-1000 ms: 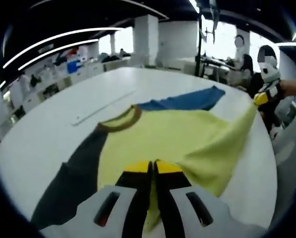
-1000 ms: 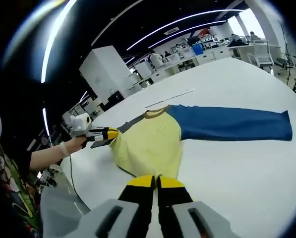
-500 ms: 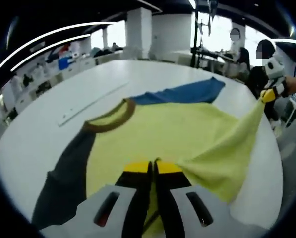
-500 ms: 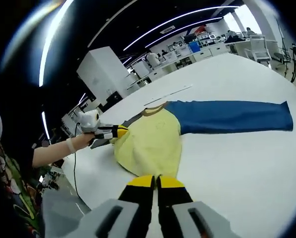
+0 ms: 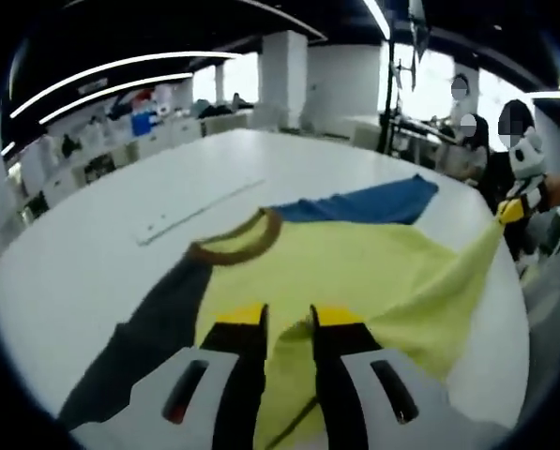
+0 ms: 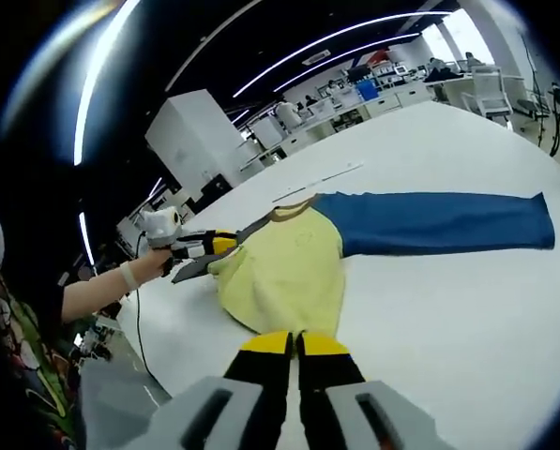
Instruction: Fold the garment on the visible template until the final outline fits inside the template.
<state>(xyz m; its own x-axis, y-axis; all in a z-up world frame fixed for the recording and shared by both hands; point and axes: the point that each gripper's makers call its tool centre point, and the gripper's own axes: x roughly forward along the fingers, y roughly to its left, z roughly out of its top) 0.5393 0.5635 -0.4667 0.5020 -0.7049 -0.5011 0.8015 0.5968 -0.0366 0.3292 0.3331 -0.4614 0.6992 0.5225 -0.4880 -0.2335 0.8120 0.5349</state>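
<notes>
Left hand-held gripper (image 5: 288,319) stood open over the shirt (image 5: 345,272); right hand-held gripper (image 6: 295,344) pinched its hem; no writing legible.

I'm in a big open-plan lab or office: long white bench (image 6: 467,309), rows of cluttered desks (image 6: 392,98) behind, white pillar (image 5: 282,89), dark ceiling with strip lights (image 6: 345,37), bright windows (image 5: 430,84), seated people (image 5: 467,141) at the side.

White pillar (image 5: 282,91), desks (image 6: 392,98), ppl seated (image 5: 464,150) in bkgd
</notes>
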